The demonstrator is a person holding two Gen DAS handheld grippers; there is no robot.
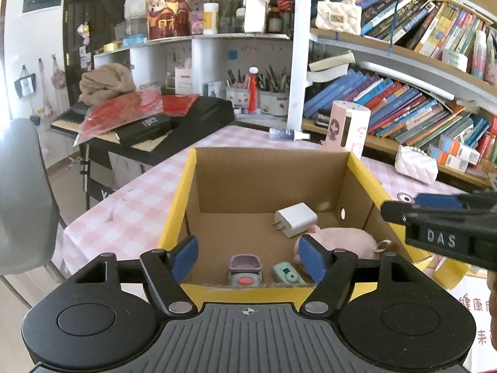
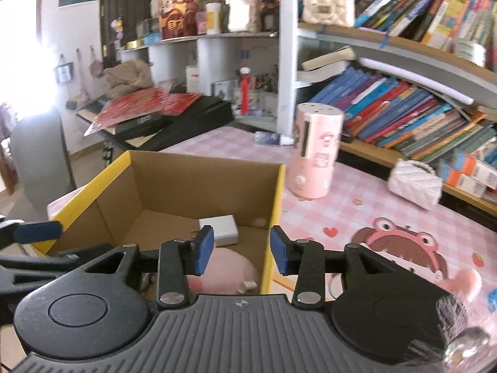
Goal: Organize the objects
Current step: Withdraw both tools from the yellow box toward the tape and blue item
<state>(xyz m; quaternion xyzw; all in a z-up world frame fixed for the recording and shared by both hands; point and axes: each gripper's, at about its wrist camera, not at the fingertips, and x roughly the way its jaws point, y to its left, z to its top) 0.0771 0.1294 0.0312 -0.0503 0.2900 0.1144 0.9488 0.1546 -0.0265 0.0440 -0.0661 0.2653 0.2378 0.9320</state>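
Pink-checked tablecloth [image 2: 366, 192] carries the yellow-rimmed cardboard box [image 1: 360, 171], where the white plug charger [image 1: 295, 219] and pink plush toy [image 1: 341, 239] are already lodged; left gripper [image 1: 248, 256] and right gripper [image 2: 242, 250] are parted, empty; both should be lifted clear of the rim before another item is sought.

The right hand-held gripper [image 2: 242, 250] hangs open and empty over the near right corner of the cardboard box [image 2: 198, 183], which holds a white charger [image 2: 222, 228] and a pink plush toy [image 2: 230, 267].
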